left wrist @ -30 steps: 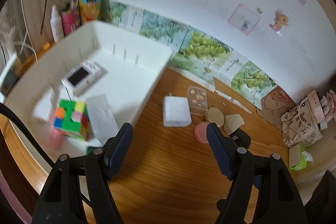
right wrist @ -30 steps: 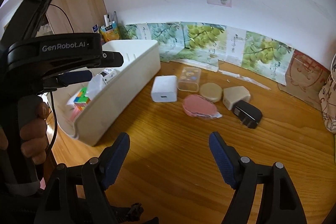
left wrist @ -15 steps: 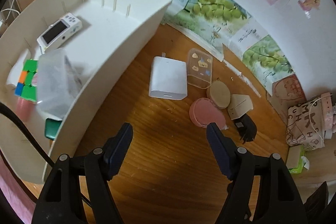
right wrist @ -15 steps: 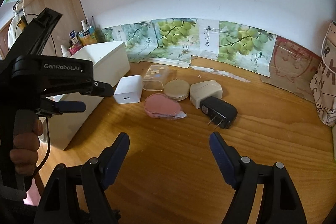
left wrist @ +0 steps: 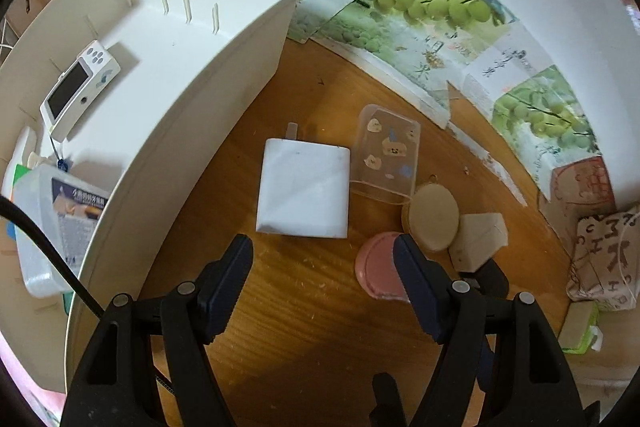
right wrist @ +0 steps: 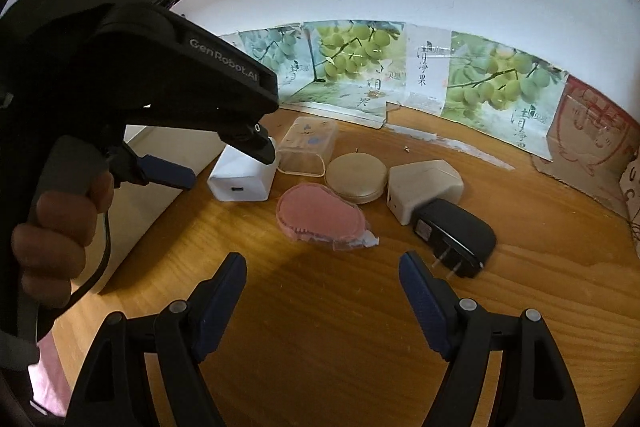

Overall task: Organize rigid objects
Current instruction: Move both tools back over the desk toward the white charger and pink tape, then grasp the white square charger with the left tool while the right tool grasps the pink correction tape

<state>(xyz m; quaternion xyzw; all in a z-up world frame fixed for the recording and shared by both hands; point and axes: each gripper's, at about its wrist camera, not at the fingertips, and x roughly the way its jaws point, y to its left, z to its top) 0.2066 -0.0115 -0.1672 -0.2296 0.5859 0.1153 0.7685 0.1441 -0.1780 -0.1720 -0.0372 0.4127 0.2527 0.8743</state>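
Both claws, the left claw (left wrist: 322,251) and the right claw (right wrist: 322,267), are open and hold nothing above the counter (left wrist: 304,311), where the white charger (left wrist: 304,199) lies just beside the bin (left wrist: 192,115), near the pink disc (right wrist: 320,215) and the black plug (right wrist: 456,235).

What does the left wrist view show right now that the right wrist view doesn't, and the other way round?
Only the left wrist view looks inside the white bin: a handheld device and a clear plastic box. Only the right wrist view shows the whole black plug adapter and the hand holding the left gripper. Both show the white charger, clear sticker case, round tan tin, pink item and beige adapter.
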